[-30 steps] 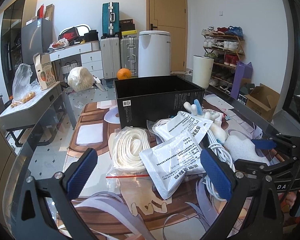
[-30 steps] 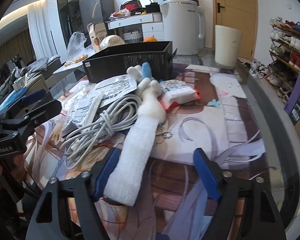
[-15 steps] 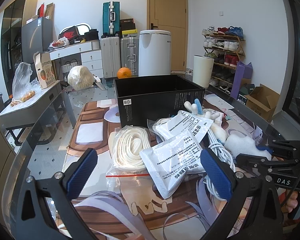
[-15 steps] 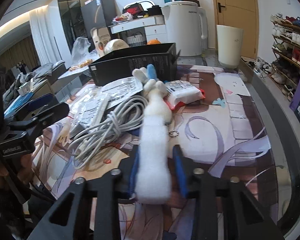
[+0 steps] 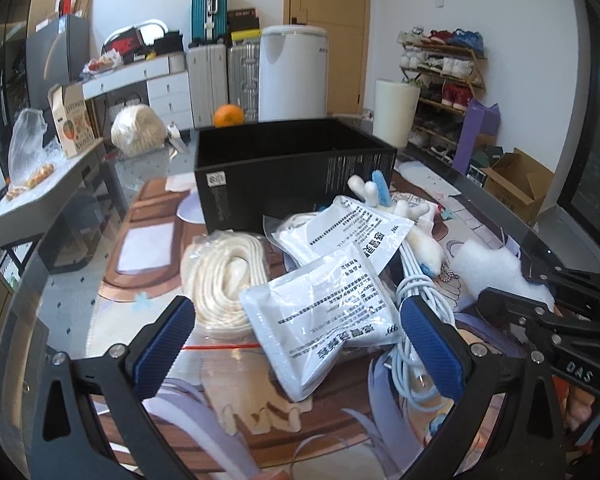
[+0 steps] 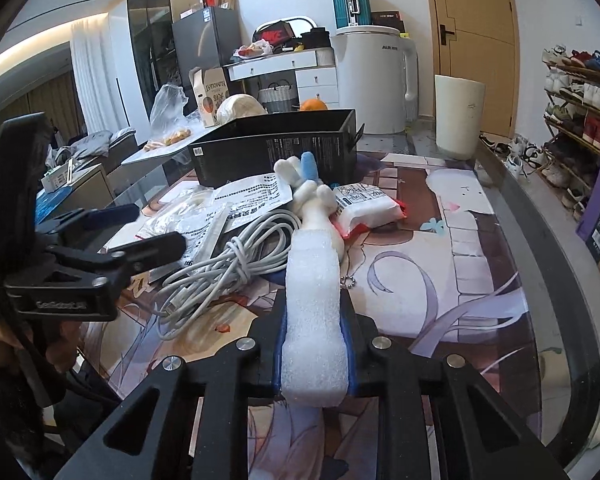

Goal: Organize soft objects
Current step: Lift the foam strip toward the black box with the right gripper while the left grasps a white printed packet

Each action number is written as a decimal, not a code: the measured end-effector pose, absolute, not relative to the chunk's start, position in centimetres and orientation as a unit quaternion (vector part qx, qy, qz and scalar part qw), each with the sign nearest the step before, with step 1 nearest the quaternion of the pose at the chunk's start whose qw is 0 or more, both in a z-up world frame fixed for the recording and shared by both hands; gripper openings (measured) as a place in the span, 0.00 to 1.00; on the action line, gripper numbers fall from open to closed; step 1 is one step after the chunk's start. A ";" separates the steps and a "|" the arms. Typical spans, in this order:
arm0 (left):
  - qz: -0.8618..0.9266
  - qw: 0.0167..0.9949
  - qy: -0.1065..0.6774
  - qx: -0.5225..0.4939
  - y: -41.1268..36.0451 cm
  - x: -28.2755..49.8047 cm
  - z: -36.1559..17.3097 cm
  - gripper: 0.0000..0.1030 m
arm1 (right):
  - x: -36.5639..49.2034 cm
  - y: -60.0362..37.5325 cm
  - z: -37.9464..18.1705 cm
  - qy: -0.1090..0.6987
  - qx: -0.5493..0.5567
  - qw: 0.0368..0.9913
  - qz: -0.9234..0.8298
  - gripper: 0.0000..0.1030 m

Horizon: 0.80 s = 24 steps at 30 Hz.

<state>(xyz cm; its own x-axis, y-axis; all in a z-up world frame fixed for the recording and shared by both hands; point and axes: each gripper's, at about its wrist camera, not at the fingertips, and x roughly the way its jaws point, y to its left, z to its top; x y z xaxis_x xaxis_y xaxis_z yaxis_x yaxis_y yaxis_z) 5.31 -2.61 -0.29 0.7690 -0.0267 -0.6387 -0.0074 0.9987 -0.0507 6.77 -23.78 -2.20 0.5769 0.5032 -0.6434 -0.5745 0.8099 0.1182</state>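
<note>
While the left claw (image 5: 300, 344) stands spread over a white pouch (image 5: 320, 320), the right claw (image 6: 314, 344) pinches the foam strip (image 6: 314, 312).

- The box (image 5: 292, 176) stands at the back of the desk (image 6: 480, 264).
- Before the box lie two pouches (image 5: 324, 320), one overlapping the other.
- Left of the pouches lies the rope bag (image 5: 224, 276); right of them, the cable (image 6: 228, 268).
- The foam strip (image 6: 312, 312) lies right of the cable, its far end on the plush toy (image 6: 312, 196).
- The wipes pack (image 6: 364, 204) lies right of the toy.
</note>
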 end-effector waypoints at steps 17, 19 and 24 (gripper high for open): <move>0.008 0.918 0.395 -0.041 -3.0 7.7 -1.4 1.00 | 6.5 -24.0 -2.0 0.343 -0.053 0.885 0.310 0.21; 0.007 0.917 0.397 -0.043 -2.9 7.7 -1.5 1.00 | 6.4 -23.9 -2.0 0.344 -0.054 0.884 0.311 0.21; 0.003 0.917 0.397 -0.045 -3.0 7.6 -1.6 0.99 | 6.5 -23.8 -2.1 0.344 -0.055 0.884 0.312 0.21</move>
<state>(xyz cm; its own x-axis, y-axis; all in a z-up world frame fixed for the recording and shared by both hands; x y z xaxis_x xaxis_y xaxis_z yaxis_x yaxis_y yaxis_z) 7.56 -2.96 -1.55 0.6843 -0.0300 -0.7286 -0.0409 0.9960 -0.0794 6.53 -23.77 -2.07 0.5676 0.5140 -0.6432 -0.5900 0.7988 0.1176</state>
